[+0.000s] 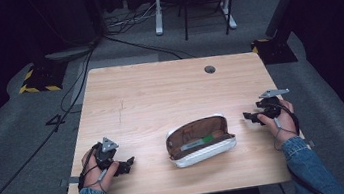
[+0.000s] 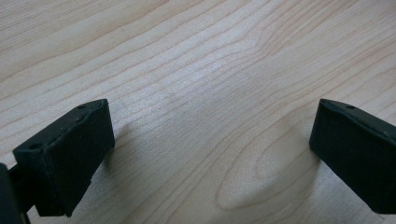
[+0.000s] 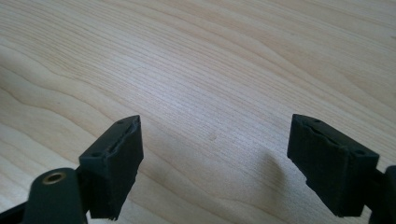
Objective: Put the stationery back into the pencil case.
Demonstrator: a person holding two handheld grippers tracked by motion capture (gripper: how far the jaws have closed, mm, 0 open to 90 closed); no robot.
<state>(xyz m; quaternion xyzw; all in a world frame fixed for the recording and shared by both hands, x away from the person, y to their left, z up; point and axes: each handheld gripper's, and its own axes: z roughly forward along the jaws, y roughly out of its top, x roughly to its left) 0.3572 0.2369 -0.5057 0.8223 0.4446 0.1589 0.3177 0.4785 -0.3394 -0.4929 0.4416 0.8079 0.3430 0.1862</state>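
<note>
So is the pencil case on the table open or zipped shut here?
Open. The pencil case lies with its brown inside showing in the high view, and a green-and-white item sits in it. Neither gripper touches it.

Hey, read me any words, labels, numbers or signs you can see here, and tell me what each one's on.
"4": pale mark on the grey floor, left of the table.
Green label inside the open pencil case: too small to read.
Neither tool view shows any text.

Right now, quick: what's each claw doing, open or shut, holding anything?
Left claw: open, empty, only bare table between its jaws.
Right claw: open, empty, likewise over bare wood.
</note>
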